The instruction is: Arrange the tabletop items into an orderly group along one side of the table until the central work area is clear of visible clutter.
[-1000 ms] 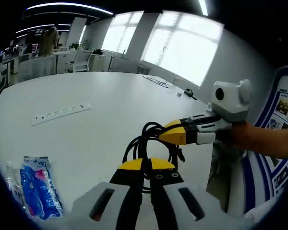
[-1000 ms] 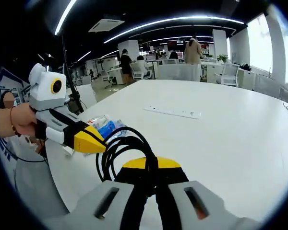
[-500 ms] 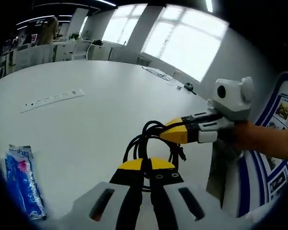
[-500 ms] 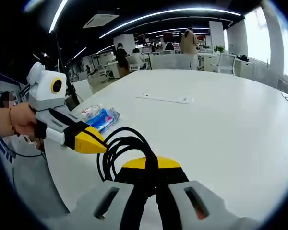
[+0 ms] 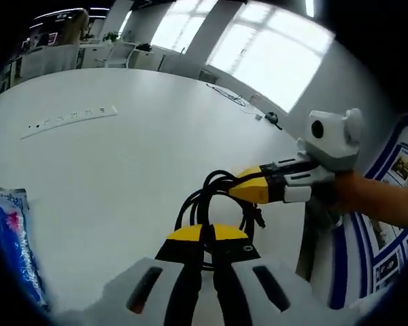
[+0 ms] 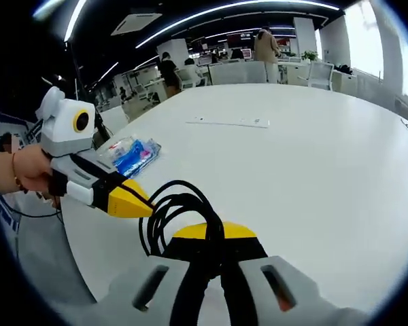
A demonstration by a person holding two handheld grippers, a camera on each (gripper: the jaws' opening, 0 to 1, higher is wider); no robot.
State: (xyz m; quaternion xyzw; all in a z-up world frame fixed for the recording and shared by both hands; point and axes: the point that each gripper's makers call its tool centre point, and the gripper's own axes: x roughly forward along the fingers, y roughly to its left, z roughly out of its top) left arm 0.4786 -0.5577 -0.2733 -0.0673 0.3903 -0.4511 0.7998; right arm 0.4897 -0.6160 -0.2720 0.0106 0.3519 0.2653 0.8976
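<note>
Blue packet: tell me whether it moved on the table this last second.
No. The blue packet holds its place by the white power strip; both shift with the camera. Left claw and right claw grip the black cable.

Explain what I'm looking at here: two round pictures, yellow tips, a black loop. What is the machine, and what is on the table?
There is no robot arm. A person holds a two-jaw gripper in each hand, and a fisheye camera rides on each one, looking along its jaws.

In the left gripper view, the left gripper rises from the bottom, and the right gripper comes in from the right, with the person's hand behind it. The right gripper view is the mirror case: the right gripper is below and the left gripper comes in from the left.

Both grippers are shut on a coiled black cable, held over the white table.

On the table lie a blue packet, a white power strip and, far off by the windows, a thin cord.
</note>
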